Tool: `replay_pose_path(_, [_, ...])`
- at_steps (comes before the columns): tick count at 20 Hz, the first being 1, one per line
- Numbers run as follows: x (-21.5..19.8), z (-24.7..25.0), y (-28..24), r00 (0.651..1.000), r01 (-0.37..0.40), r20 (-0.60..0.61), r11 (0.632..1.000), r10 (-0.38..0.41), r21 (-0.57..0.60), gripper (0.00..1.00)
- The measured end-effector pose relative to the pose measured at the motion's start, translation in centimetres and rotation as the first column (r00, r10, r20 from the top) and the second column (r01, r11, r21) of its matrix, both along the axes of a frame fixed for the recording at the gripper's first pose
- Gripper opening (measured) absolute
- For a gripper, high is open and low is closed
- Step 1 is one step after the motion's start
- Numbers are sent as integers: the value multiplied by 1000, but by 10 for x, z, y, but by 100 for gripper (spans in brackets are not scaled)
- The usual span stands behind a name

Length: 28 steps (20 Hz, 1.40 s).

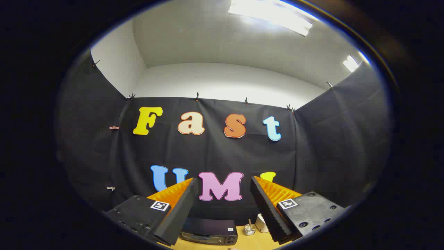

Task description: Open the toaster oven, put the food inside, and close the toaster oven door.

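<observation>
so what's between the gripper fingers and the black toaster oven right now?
Nothing. In the gripper view the open gripper holds nothing, and the black toaster oven sits on the wooden table below and beyond the fingers, with only air between them.

You have a black toaster oven (210, 231) low between the gripper (224, 194) fingers, which stand spread apart with nothing between them. Its top panel reads dark, the front glossy black. It sits on a tan, wood-coloured table (255, 241). Just beside it: a clear glass jar (249, 229) and a white container (262, 223). Behind hangs black booth cloth (329, 146); above it, white wall (225, 80) and grey-white ceiling (208, 34).
</observation>
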State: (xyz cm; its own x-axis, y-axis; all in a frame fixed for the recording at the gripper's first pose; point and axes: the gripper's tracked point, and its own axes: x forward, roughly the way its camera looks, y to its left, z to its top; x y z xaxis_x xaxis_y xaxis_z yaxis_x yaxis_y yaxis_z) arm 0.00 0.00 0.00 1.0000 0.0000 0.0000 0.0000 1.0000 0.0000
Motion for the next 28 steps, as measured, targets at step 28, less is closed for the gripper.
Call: replay_pose_path(28, [43, -42, -2, 997, 44, -68, 998, -41, 52, 98])
